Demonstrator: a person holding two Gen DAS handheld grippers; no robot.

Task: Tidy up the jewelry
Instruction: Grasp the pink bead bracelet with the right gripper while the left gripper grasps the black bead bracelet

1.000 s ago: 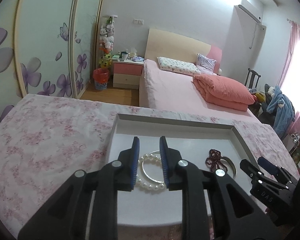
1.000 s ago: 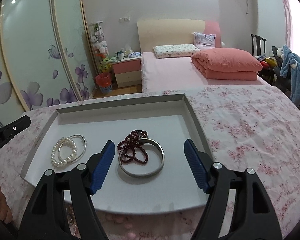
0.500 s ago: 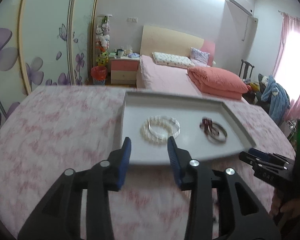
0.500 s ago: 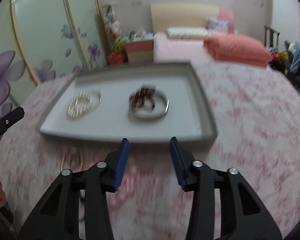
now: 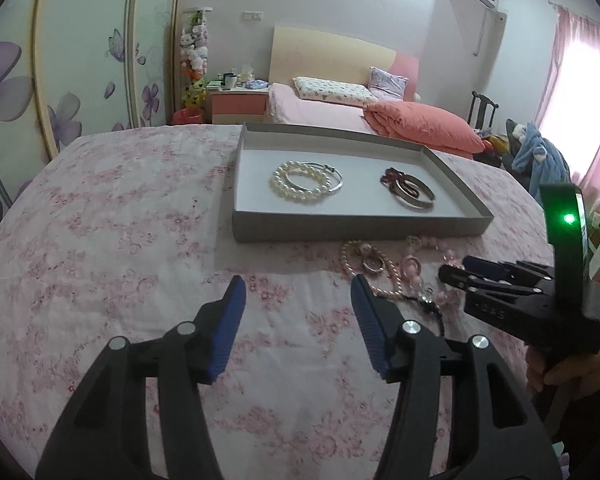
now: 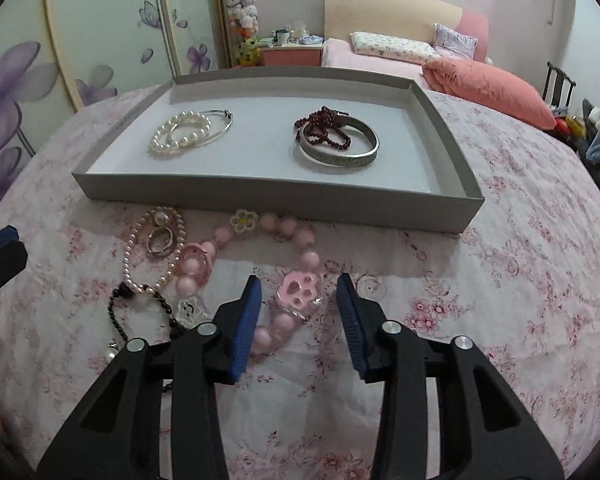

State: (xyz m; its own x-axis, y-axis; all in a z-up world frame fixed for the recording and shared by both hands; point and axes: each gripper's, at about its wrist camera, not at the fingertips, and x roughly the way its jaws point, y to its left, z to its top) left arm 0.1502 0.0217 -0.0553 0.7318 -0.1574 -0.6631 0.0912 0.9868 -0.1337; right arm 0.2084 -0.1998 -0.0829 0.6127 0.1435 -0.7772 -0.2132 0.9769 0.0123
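Note:
A grey tray (image 5: 356,226) (image 6: 276,196) lies on the floral cloth. In it are a pearl bracelet with a thin silver bangle (image 5: 300,184) (image 6: 180,136) and a dark red bead bracelet on a wide silver bangle (image 5: 408,190) (image 6: 336,140). Loose pieces lie in front of the tray: a pink bead necklace (image 6: 296,232), its pink paw charm (image 6: 300,290), a fine pearl strand with a ring (image 6: 160,240) and a black bead strand (image 6: 118,312). My left gripper (image 5: 296,284) is open and opening over bare cloth. My right gripper (image 6: 299,280) (image 5: 460,276) is closing, with the paw charm between its pads, untouched.
Behind the table stand a pink bed (image 5: 340,116), a nightstand (image 5: 238,100) and a flowered wardrobe (image 5: 80,60). A chair with clothes (image 5: 536,152) is at the right. A hand (image 5: 560,368) holds the right gripper.
Both grippers have pulled back from over the tray to the cloth in front of it. The left jaws let go of the pearl bracelet and widened. The right jaws narrowed.

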